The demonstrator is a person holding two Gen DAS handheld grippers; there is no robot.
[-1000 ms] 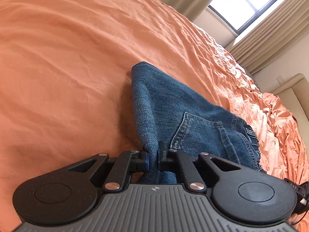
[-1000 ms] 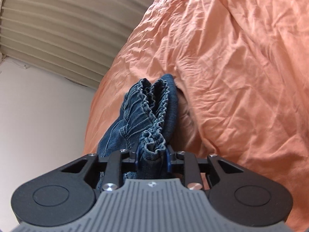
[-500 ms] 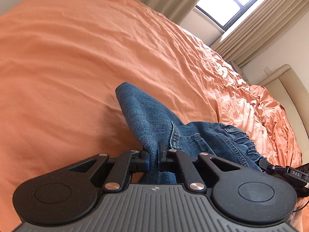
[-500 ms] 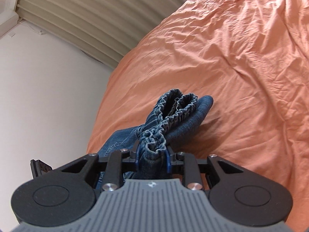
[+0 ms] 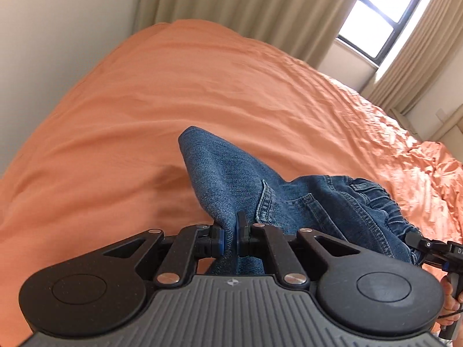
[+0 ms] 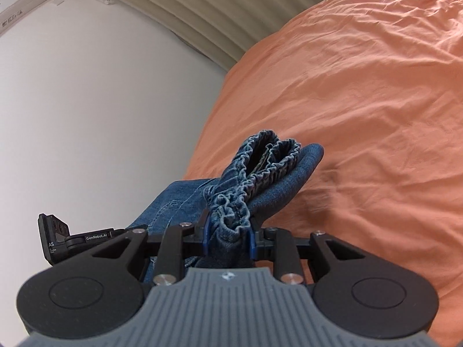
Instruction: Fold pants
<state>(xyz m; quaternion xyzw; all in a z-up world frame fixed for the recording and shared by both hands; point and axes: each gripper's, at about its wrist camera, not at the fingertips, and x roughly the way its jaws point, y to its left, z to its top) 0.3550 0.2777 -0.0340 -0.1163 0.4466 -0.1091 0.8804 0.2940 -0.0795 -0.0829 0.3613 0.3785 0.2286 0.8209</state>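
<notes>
The pants point(image 5: 303, 202), seen in the lower middle of both views, are carried above the orange bed point(image 5: 173, 101), pinched by the jaws of the left gripper point(image 5: 228, 238) and the right gripper point(image 6: 228, 235), so next a flat laying down is judged to be needed.

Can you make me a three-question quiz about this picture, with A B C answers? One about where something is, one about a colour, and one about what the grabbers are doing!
1. Which part of the jeans does the right gripper pinch?
A. the stretchy waistband
B. a leg cuff
C. a belt

2. What colour is the bedsheet?
A. white
B. orange
C. green

3. What is the left gripper doing?
A. standing wide open with nothing in it
C. lying flat on the sheet
B. shut on a fold of denim

Answers:
1. A, the gathered waistband bunches between its pads.
2. B, orange cloth fills both views.
3. B, its pads squeeze a thin fold of the jeans.
</notes>
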